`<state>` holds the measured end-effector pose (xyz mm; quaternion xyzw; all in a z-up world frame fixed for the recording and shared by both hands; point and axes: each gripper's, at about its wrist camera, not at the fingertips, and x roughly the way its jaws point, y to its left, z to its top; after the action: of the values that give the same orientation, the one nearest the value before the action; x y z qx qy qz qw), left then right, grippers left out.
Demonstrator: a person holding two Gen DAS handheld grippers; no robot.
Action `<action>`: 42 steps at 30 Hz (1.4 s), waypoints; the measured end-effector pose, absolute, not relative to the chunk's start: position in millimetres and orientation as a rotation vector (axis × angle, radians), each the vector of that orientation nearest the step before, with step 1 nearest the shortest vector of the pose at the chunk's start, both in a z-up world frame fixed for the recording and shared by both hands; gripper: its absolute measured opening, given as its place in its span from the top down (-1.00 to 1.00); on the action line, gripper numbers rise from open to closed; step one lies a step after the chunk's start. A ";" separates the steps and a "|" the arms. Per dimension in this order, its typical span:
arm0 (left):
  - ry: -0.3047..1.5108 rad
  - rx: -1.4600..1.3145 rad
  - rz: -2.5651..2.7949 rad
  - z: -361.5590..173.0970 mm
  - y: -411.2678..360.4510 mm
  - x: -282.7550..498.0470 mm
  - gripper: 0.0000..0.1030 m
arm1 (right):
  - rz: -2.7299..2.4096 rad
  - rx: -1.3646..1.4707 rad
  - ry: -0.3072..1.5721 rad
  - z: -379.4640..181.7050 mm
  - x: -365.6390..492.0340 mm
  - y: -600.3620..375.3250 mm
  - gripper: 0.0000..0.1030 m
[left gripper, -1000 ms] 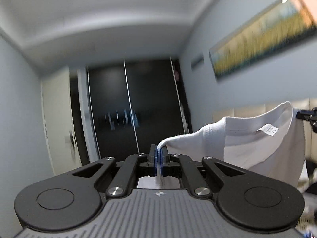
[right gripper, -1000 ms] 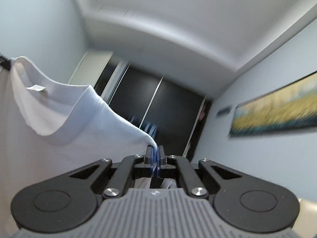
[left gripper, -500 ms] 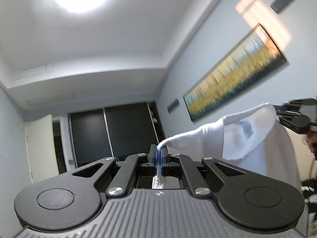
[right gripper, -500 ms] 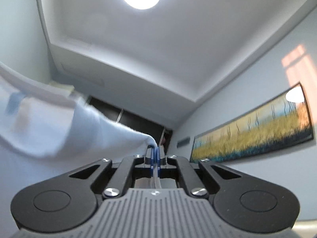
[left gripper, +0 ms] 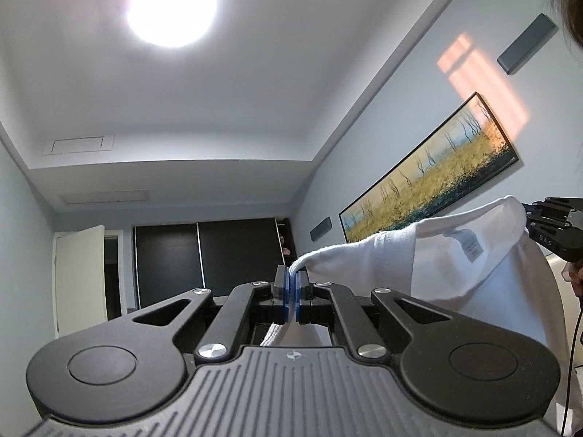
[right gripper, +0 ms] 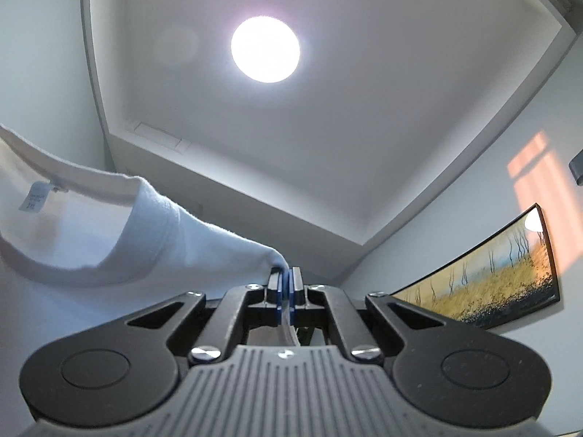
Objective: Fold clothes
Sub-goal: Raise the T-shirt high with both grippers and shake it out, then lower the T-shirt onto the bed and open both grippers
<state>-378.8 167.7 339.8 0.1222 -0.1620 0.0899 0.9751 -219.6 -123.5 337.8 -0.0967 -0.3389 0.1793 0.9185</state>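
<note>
- Left wrist view shows the white T-shirt (left gripper: pixel 455 255) at the right of the frame, stretched from the centre out to the right edge, neck opening and label facing the lens, the rest hanging down out of sight.
- Right wrist view has the same shirt filling the left side, collar band curving toward centre frame.
- I judge the folding barely begun: the shirt is up in the air by its two shoulders, no fold is visible, and no surface to lay it on shows in either frame. Spreading it flat and every fold are left.
- My left gripper (left gripper: pixel 291 280) is clamped shut on one shoulder tip; cloth sticks out above the blue pads (left gripper: pixel 286 291) and trails below them.
- My right gripper (right gripper: pixel 286 284) is likewise closed tight on the other shoulder, seen also at the right edge of the left view.
- Beyond: ceiling light (right gripper: pixel 265 49) at top, painting (left gripper: pixel 437 189) on the right wall.
</note>
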 end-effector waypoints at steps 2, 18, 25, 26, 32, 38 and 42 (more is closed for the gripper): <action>-0.318 0.231 0.176 342.9 170.9 -373.4 0.97 | 0.376 -0.202 -0.685 334.8 -213.1 -121.4 0.92; 0.299 0.173 0.283 233.8 268.8 -175.5 0.97 | 0.545 -0.334 -0.096 208.6 -18.2 -4.6 0.92; 0.516 0.087 0.318 139.4 326.6 -76.5 0.97 | 0.564 -0.396 0.144 137.1 75.4 62.6 0.92; 0.536 0.081 0.322 127.4 334.2 -64.2 0.97 | 0.564 -0.409 0.172 127.8 89.6 71.8 0.92; 0.662 0.014 0.325 65.4 374.1 -11.3 0.97 | 0.582 -0.458 0.333 64.7 161.3 119.3 0.92; 0.771 -0.024 0.323 9.3 398.6 30.5 0.96 | 0.605 -0.526 0.443 -4.8 216.0 159.8 0.92; 0.834 -0.061 0.326 -23.2 415.5 51.7 0.95 | 0.606 -0.567 0.509 -39.4 252.5 188.6 0.91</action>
<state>51.7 415.5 -23.2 -0.0294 0.4031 0.1576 0.9010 252.5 188.6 -39.4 -0.2723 0.2445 0.2910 0.8839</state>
